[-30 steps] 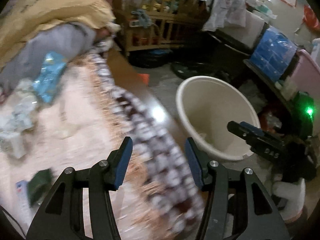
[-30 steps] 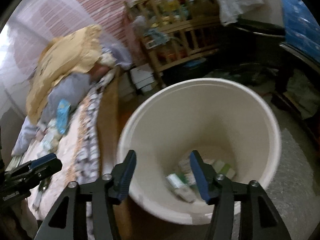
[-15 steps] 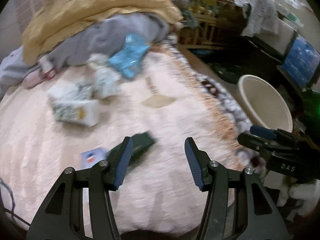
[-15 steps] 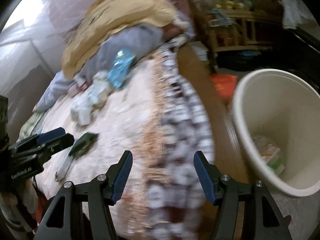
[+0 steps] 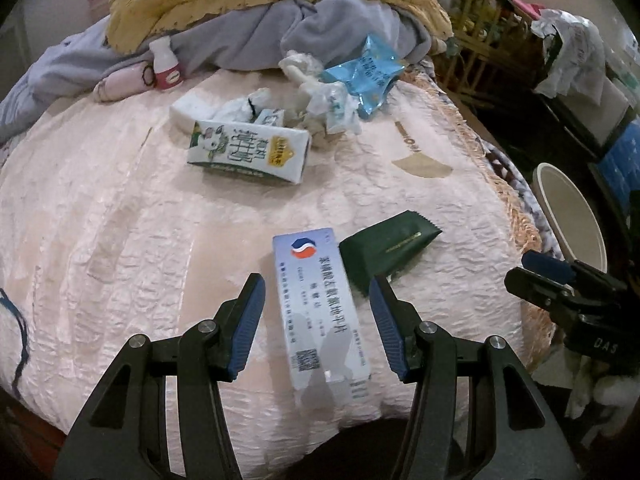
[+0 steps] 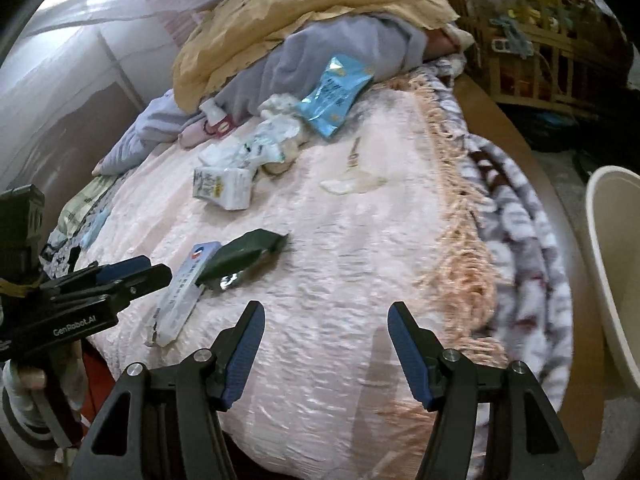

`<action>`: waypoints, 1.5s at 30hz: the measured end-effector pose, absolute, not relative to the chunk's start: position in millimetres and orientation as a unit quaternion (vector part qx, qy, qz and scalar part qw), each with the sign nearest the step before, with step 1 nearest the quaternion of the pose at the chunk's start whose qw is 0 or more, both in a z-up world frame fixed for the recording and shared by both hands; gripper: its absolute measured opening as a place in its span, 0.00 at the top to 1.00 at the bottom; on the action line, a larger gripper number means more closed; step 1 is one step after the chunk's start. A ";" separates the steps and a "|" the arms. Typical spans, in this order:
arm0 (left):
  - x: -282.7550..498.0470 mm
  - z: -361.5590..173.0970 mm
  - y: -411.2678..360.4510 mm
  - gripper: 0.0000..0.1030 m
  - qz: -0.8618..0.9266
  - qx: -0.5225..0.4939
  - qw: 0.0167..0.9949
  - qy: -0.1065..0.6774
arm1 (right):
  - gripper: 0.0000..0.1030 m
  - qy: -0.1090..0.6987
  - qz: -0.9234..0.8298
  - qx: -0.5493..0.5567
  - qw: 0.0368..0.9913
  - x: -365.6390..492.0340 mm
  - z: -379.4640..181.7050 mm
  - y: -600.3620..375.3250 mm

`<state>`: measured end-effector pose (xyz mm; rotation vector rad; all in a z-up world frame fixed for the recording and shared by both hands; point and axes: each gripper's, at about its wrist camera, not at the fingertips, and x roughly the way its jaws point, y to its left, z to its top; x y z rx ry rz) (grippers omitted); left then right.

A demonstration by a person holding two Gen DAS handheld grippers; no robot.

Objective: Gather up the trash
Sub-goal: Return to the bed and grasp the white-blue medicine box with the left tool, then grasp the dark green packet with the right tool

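I hold left gripper (image 5: pixel 317 322) jaws wide, straddling flat medicine box (image 5: pixel 318 312) at bed edge. Right gripper (image 6: pixel 326 344) wide, empty. Risks: box lies flat, fingers may skid over it; green pouch (image 5: pixel 386 252) touching, may drag along; bin (image 5: pixel 570 216) well apart.

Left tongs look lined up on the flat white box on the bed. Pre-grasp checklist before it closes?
1. Left tongs open: ok, nothing held.
2. White box between the fingers: ok, its long sides run along them.
3. Fingers down at the box: cannot tell, height above the bedspread is unclear.
4. Grasp path free: not ok, the dark green packet overlaps the box's far right corner and may get dragged.
5. Right tongs out of the way: ok, open, empty, off to the right over bare bedspread.
6. Bin reachable: ok, it stands on the floor right of the bed, mouth open.
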<state>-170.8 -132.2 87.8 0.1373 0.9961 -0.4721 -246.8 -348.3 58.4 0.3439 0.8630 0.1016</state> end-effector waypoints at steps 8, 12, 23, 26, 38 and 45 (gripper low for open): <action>-164.6 70.0 -130.5 0.49 -0.235 0.049 0.833 0.498 | 0.40 0.428 0.056 0.153 0.889 -238.5 55.3 -330.4; -159.1 56.8 -136.3 0.49 -0.235 0.057 0.825 0.511 | 0.40 0.432 0.057 0.152 0.887 -235.5 54.6 -327.5; -146.9 47.9 -108.8 0.58 -0.221 0.051 0.829 0.512 | 0.39 0.451 0.054 0.128 0.882 -201.7 49.1 -311.5; -144.7 51.4 -96.4 0.58 -0.212 0.045 0.836 0.504 | 0.39 0.462 0.043 0.105 0.880 -174.5 44.2 -304.9; -130.7 42.4 -70.0 0.58 -0.182 0.026 0.843 0.506 | 0.39 0.426 0.031 0.160 0.890 -136.3 62.9 -303.0; -122.5 33.8 -66.6 0.56 -0.179 0.003 0.839 0.514 | 0.39 0.447 0.071 0.157 0.878 -110.9 49.7 -263.1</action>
